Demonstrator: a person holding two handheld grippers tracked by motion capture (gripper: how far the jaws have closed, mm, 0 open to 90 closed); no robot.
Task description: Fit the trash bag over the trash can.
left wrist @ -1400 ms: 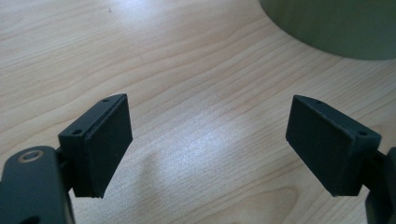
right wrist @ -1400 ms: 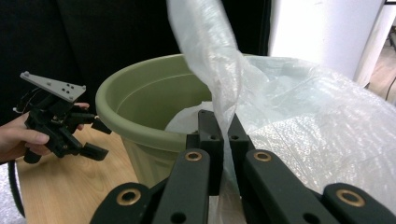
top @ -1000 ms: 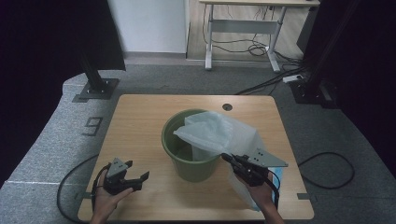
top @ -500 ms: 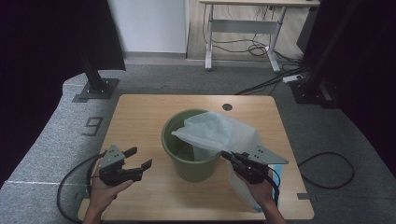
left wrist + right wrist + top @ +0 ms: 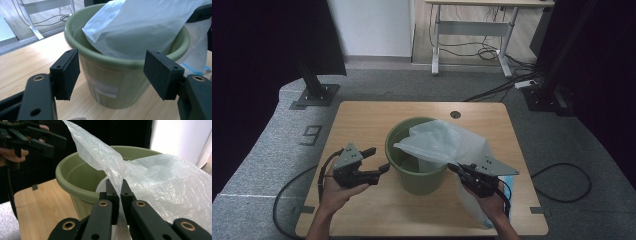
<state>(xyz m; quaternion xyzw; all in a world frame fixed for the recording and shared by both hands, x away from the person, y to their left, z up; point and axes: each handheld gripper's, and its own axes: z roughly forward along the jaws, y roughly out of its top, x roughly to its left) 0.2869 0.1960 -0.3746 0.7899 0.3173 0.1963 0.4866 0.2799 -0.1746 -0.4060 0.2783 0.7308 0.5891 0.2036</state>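
With the right gripper (image 5: 119,185) pinching the translucent white plastic bag (image 5: 447,142) draped over the round green plastic bucket (image 5: 416,160) mid-table, the left gripper (image 5: 371,163), its jaws just narrowing yet wide and empty, should catch the bag's free edge to spread it over the rim.

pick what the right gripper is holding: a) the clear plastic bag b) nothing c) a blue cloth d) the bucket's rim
a: in the right gripper view the right gripper is pinched shut on a fold of the clear plastic bag draped over the green bucket.
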